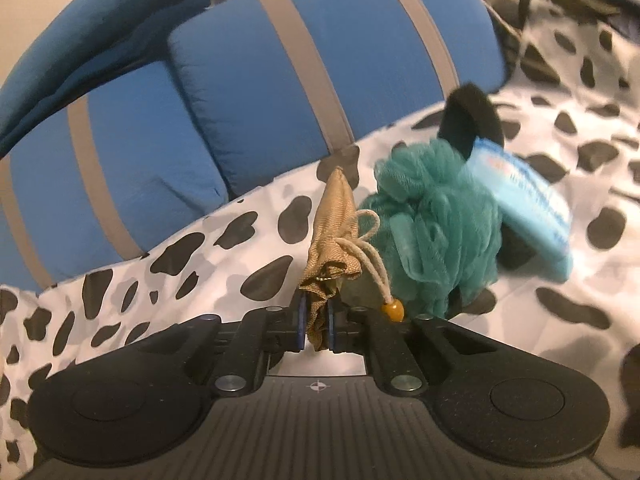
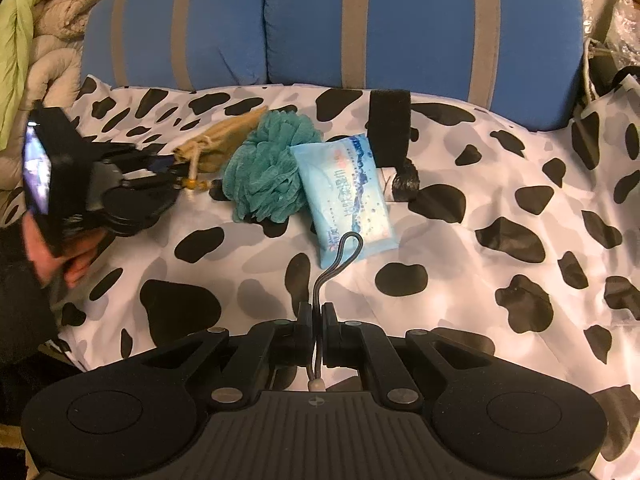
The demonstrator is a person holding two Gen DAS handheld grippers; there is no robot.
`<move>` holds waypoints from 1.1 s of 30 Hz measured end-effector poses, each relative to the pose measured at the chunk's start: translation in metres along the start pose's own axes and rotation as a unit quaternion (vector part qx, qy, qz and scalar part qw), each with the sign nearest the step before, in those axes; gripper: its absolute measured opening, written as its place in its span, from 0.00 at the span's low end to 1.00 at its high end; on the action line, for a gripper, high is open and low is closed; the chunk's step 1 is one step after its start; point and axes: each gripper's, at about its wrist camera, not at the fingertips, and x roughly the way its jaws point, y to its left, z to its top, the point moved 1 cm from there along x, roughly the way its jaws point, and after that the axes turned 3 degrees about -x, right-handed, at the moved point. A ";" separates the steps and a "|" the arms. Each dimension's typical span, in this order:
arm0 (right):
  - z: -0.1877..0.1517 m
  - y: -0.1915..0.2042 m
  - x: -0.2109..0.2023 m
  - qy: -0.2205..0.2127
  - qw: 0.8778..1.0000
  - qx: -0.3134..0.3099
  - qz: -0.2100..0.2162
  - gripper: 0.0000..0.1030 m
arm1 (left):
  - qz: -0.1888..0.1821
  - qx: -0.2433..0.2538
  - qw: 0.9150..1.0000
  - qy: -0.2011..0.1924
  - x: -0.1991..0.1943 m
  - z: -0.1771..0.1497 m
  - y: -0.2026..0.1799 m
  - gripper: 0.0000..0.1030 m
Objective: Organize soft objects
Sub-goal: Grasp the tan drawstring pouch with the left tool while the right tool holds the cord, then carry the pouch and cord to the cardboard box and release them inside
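looks like the sorting has barely kicked off. the teal bath pouf [image 2: 269,168], the blue wet-wipes pack [image 2: 347,192] and a black strap thing [image 2: 390,128] all lie bunched in the middle of the cow-print sheet [image 2: 500,184], nothing grouped or put away that i can see. the left gripper [image 1: 317,322] is pinched tight on the gathered mouth of the tan drawstring pouch [image 1: 332,224], which sticks out past the jaws just beside the pouf, its orange bead [image 1: 392,309] dangling. the right gripper [image 2: 317,322] is pressed together on a thin dark cord loop [image 2: 340,256], hanging near the wipes. blue striped cushions [image 2: 420,20] sit behind.
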 end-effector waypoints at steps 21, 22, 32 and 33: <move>-0.006 0.016 -0.012 -0.022 1.000 -0.004 -0.003 0.06 | -0.104 -0.135 0.985 0.013 -0.095 -0.016 0.020 0.09; -0.006 0.018 -0.013 -0.023 1.000 -0.004 0.000 0.06 | -0.112 -0.145 0.983 0.018 -0.098 -0.019 0.022 0.09; -0.016 0.037 -0.025 -0.029 0.999 -0.014 0.021 0.06 | -0.161 -0.203 0.965 0.041 -0.128 -0.040 0.028 0.09; -0.017 0.038 -0.026 -0.030 0.999 -0.014 0.022 0.06 | -0.167 -0.208 0.963 0.043 -0.130 -0.042 0.029 0.09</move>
